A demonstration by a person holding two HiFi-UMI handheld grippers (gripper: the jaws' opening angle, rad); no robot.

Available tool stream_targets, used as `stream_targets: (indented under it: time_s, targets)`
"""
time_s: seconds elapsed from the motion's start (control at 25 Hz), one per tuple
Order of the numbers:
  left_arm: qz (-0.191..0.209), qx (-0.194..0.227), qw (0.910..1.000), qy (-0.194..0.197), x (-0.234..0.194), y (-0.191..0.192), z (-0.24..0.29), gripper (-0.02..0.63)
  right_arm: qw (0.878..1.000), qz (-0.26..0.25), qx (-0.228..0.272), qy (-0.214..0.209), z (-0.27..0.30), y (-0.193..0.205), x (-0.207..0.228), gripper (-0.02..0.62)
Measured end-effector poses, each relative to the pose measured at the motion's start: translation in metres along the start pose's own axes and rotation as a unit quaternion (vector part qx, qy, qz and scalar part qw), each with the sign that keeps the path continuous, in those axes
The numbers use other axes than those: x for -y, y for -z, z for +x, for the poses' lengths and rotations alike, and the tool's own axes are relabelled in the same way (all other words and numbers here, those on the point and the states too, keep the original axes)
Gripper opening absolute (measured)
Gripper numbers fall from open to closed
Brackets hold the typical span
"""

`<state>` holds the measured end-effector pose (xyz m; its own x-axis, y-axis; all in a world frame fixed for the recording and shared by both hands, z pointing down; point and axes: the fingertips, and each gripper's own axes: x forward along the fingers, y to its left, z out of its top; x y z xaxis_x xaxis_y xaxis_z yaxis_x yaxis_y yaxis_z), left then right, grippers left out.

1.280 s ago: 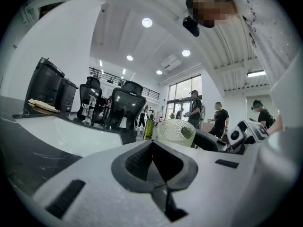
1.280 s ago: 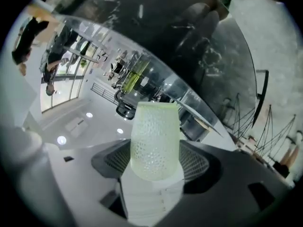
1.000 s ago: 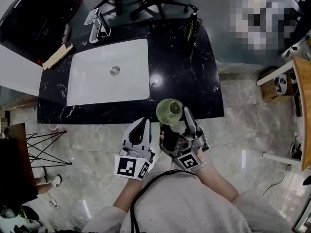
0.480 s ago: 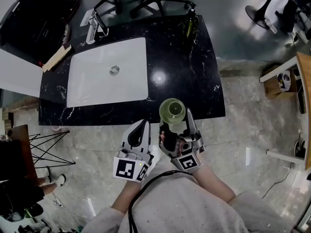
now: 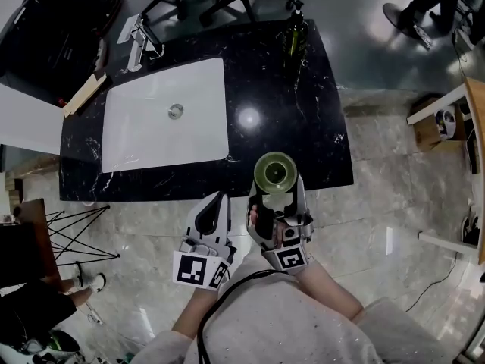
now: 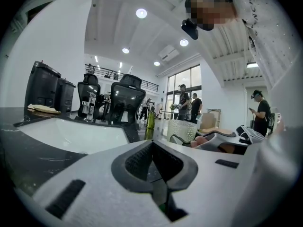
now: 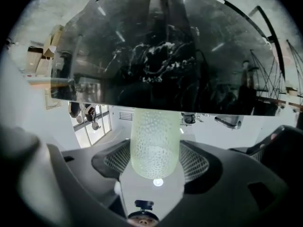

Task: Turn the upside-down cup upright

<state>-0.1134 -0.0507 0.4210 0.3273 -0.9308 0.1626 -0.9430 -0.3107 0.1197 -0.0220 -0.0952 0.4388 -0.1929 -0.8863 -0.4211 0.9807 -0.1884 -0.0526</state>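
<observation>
Since a second ago, the cup (image 5: 274, 174) has been swung slightly to the right in the head view and tipped further, so that its round mouth is now presented almost squarely to the head camera. It is clamped by the right gripper (image 5: 274, 193), whose meshed pads are pressed against both sides of the pale green, dimpled wall, close to the end nearest that gripper's camera. The left gripper (image 5: 218, 205) is held just beside it, its jaws brought together with nothing between them.

The cup is carried in the air at the near edge of the black marble counter (image 5: 303, 120), part of it out over the floor (image 5: 379, 203) (not yet set down anywhere). The turn is judged to be nearly finished, with placement still to be done.

Two risks are seen from here. A slip could be caused by the rounded wall being pinched near one end only; the cup would then be dropped onto the hard floor. A topple could be caused if the base were lowered too near the counter's edge, or if the pads were parted while the cup was still tilted.
</observation>
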Motion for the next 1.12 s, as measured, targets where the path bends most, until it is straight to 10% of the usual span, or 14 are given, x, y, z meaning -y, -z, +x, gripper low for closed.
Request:
stream_targets:
  time_s: [1.12]
  targets:
    - [-0.031,-0.017,0.9993,0.008,-0.003,0.018,-0.004,0.008,0.996,-0.058,-0.069,-0.009,0.0,-0.008,-0.007,0.369]
